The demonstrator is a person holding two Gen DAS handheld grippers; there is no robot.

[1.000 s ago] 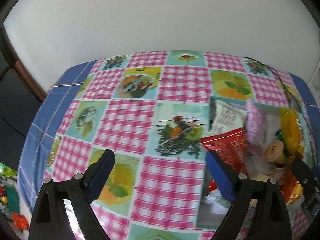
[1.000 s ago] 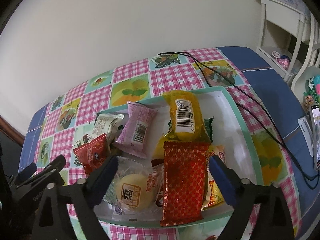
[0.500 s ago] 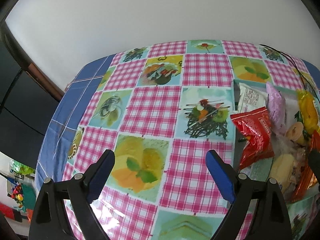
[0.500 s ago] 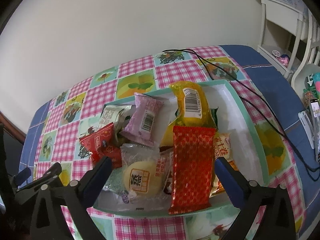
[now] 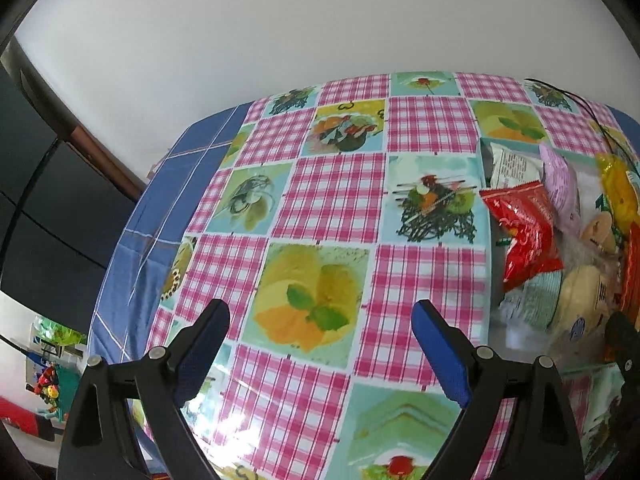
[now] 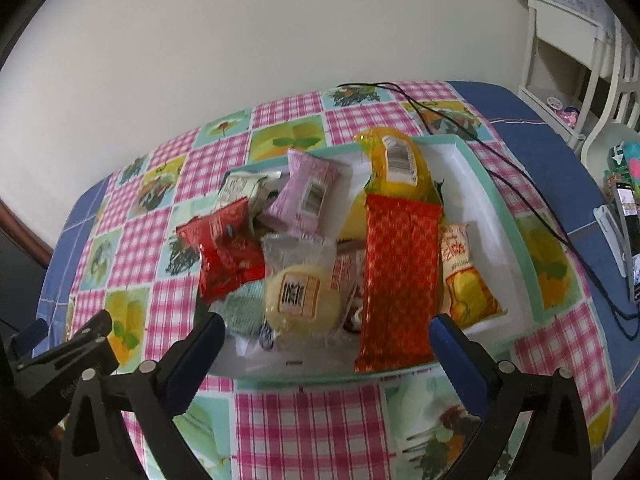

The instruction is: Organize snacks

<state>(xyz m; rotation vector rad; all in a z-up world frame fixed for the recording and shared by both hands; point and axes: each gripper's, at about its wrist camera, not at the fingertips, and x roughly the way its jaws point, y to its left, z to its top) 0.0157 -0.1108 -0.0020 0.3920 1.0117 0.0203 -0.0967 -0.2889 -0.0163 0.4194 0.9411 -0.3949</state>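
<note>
**Snacks heaped in the box, both tools held off and spread**

The snacks lie piled in a white box with a mint-green rim [image 6: 516, 224] on the desk [image 6: 308, 432]. A long red foil packet [image 6: 396, 284] lies across the top, its near end overhanging the front rim. A yellow packet [image 6: 394, 172] sits behind it, with a pink packet [image 6: 310, 196], a crinkled red bag [image 6: 224, 248] hanging over the left wall and a round cake in clear wrap [image 6: 300, 300] to its left. The box's right side is mostly bare.

The right tool [image 6: 326, 340] hovers before the box's near edge, jaws wide apart and holding nothing. The left tool [image 5: 320, 328] hangs over bare chequered cloth left of the box, likewise spread and empty.

This heap could be snacks just gathered in, or a jumble waiting to be sorted. Either way, any handling should go to the top layer: pinch a packet across its narrow width, near the middle, so it does not droop. Foil is slippery, so close firmly. Lift straight up, since neighbouring wrappers overlap and may drag. Keep clear of the black cable [image 6: 480, 148] beside the box.
</note>
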